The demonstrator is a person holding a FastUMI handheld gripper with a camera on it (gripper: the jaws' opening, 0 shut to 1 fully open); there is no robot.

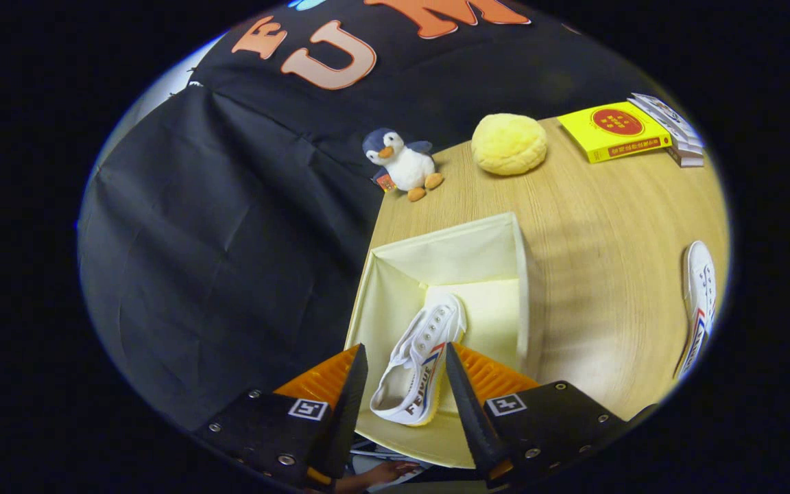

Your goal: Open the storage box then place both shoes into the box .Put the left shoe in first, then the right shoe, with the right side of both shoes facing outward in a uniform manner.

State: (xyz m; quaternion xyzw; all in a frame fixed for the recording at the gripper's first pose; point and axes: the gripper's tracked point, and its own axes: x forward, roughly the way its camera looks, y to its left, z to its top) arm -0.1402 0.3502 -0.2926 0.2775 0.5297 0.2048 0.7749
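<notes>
Fingers (pixel 405 384) spread wide, hanging over the open storage box (pixel 450 250) with one white shoe (pixel 419 367) between them.

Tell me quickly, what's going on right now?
Tongs open, above the box. One shoe inside, between the fingers, untouched. Second shoe waiting on table. Nothing blocking.

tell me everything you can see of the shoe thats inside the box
The shoe in the box is a white canvas low-top sneaker with white laces, metal eyelets, a red and blue side stripe, dark lettering near the heel and a pale yellowish sole edge. It lies tilted on its side in the open cream storage box, toe toward the far wall and opening toward the camera. It sits between the gripper fingers, which are spread open and look clear of it.
</notes>
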